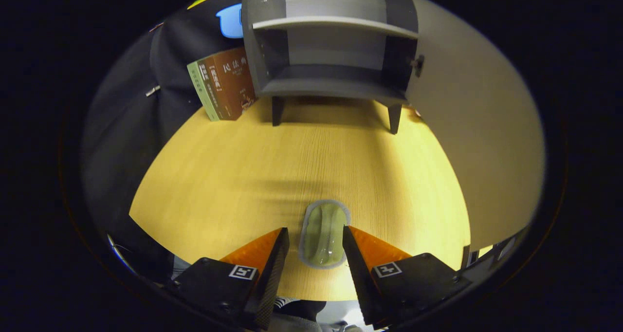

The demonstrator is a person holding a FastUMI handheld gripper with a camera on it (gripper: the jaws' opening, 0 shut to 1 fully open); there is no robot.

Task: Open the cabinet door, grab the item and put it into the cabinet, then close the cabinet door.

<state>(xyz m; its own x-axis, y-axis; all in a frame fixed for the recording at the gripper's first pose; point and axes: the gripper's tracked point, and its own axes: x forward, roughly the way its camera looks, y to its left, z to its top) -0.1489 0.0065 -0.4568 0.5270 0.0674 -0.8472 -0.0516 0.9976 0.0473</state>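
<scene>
my tongs (315,247) were spread apart, hanging low over the wooden counter (233,176), with the item (323,233), a pale green packet with a grey sealed rim, lying flat on the counter between the two fingertips. the right fingertip (351,247) sat at the packet's edge and the left fingertip (281,247) stood a little clear of it; i could not tell whether either one truly touched it, and nothing was pinched. well beyond the tongs, at the far side of the counter, the grey cabinet (331,83) stood on short dark legs with its cabinet door (467,118) swung wide open to the right, a small knob showing at the door's inner edge. inside, a shelf (336,25) split the cabinet into an upper and a lower compartment, and both looked bare. just left of the cabinet, two books (226,86) leaned upright, one brown and one green, touching the cabinet's left side. the packet lay well apart from the cabinet.
</scene>
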